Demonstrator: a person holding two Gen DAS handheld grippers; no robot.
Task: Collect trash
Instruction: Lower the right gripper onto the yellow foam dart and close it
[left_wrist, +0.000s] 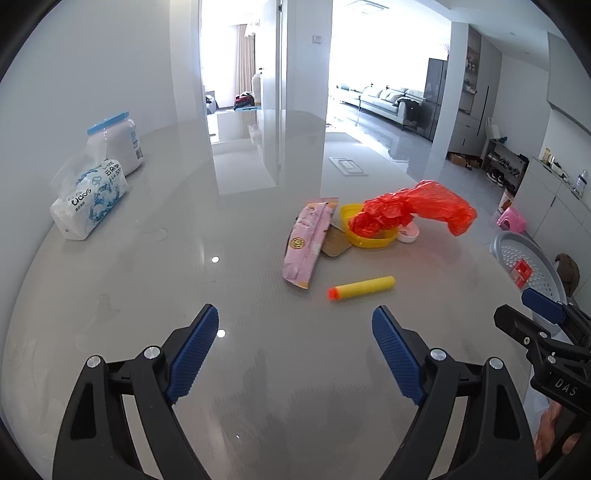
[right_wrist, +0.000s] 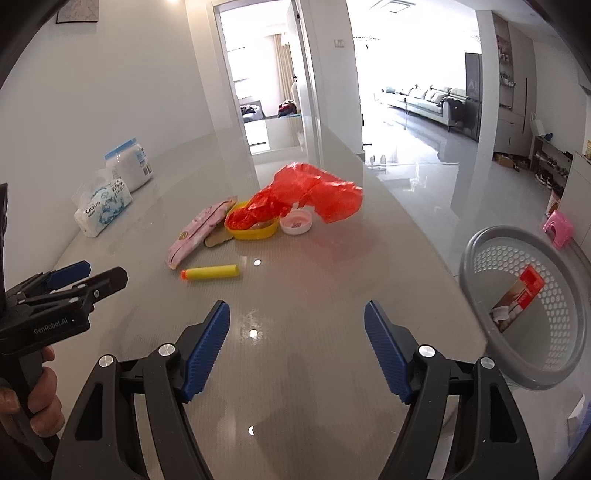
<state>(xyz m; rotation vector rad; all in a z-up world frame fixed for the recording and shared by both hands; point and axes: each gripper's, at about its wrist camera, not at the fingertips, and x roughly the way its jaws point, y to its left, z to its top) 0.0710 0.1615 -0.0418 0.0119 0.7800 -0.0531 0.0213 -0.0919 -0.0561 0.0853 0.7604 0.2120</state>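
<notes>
A pile of trash lies mid-table: a pink wrapper (left_wrist: 303, 242) (right_wrist: 199, 229), a brown cardboard scrap (left_wrist: 334, 243), a yellow bowl (left_wrist: 369, 238) (right_wrist: 251, 229) with a crumpled red plastic bag (left_wrist: 413, 210) (right_wrist: 306, 195) over it, a white lid (left_wrist: 408, 233) (right_wrist: 296, 223), and a yellow foam dart (left_wrist: 362, 287) (right_wrist: 210, 272). A grey perforated basket (left_wrist: 524, 266) (right_wrist: 532, 306) holds a red-and-white carton (right_wrist: 517, 299). My left gripper (left_wrist: 295, 325) is open and empty, short of the dart. My right gripper (right_wrist: 297, 321) is open and empty beside the basket.
A tissue pack (left_wrist: 88, 199) (right_wrist: 103, 206) and a white jar with a blue lid (left_wrist: 118, 144) (right_wrist: 129, 162) stand at the far left by the wall. The table edge curves off to the right, with floor and a pink stool (right_wrist: 557, 227) beyond.
</notes>
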